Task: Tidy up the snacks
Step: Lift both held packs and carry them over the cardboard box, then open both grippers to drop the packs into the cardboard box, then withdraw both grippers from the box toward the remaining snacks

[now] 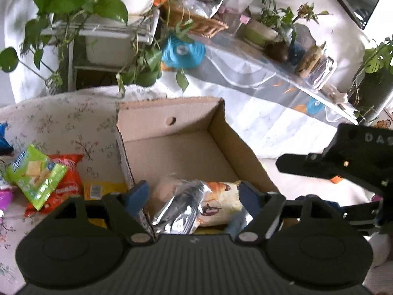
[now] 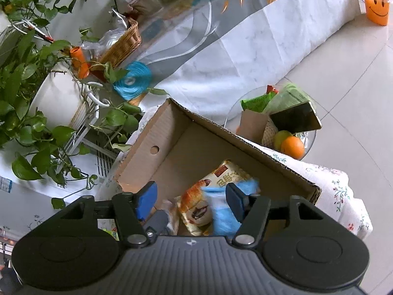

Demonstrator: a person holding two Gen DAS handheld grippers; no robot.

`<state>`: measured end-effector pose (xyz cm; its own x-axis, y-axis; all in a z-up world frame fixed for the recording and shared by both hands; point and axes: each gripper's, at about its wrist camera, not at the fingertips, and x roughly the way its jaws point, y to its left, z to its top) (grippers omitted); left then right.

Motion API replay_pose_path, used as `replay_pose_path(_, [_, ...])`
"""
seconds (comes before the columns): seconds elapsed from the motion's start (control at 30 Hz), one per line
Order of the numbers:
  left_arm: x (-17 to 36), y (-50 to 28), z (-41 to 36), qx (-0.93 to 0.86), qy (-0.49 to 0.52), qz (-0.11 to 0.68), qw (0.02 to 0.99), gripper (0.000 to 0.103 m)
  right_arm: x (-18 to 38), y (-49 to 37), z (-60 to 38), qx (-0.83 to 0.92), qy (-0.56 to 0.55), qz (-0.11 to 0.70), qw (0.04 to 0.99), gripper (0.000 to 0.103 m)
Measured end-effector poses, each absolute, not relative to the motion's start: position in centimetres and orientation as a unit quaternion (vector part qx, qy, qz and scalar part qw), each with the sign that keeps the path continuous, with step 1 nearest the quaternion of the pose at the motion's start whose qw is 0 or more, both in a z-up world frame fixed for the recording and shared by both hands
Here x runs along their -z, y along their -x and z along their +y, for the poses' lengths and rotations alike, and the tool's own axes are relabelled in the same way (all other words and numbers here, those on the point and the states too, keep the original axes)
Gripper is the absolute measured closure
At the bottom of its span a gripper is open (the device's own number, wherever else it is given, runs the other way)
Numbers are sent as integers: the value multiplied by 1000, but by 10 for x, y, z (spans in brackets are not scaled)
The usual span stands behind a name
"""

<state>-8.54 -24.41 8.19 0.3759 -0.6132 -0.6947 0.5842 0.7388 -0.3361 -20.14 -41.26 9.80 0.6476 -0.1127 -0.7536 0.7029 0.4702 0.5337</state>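
Observation:
An open cardboard box (image 1: 172, 123) sits on a floral cloth; it also shows in the right wrist view (image 2: 172, 132). Inside lies a croissant snack packet (image 1: 221, 201), also seen from the right wrist (image 2: 208, 196), with a silvery packet (image 1: 181, 206) beside it. My left gripper (image 1: 195, 195) is open above the near end of the box, empty. My right gripper (image 2: 191, 196) is open over the croissant packet and a blue packet (image 2: 226, 211), holding nothing. A green packet (image 1: 36, 174), a red packet (image 1: 66, 179) and a yellow packet (image 1: 103, 189) lie left of the box.
A draped table (image 1: 258, 73) with a wicker basket (image 1: 199, 22) and potted plants (image 1: 73, 7) stands behind. A glass side table (image 2: 270, 113) carries fruit, a phone and packets. An orange smiley bucket (image 2: 377, 2) stands on the tiled floor. The right gripper's body (image 1: 343, 164) shows at right.

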Motion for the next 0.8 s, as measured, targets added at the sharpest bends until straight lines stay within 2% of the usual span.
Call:
replay_pose_path(0.17, [-85, 79, -231, 348, 9, 432, 832, 18, -98, 201, -410, 252, -442, 334, 794, 32])
replay_pose_path(0.8, [-92, 40, -125, 286, 23, 432, 855, 17, -111, 169, -373, 179, -359, 350, 846, 22])
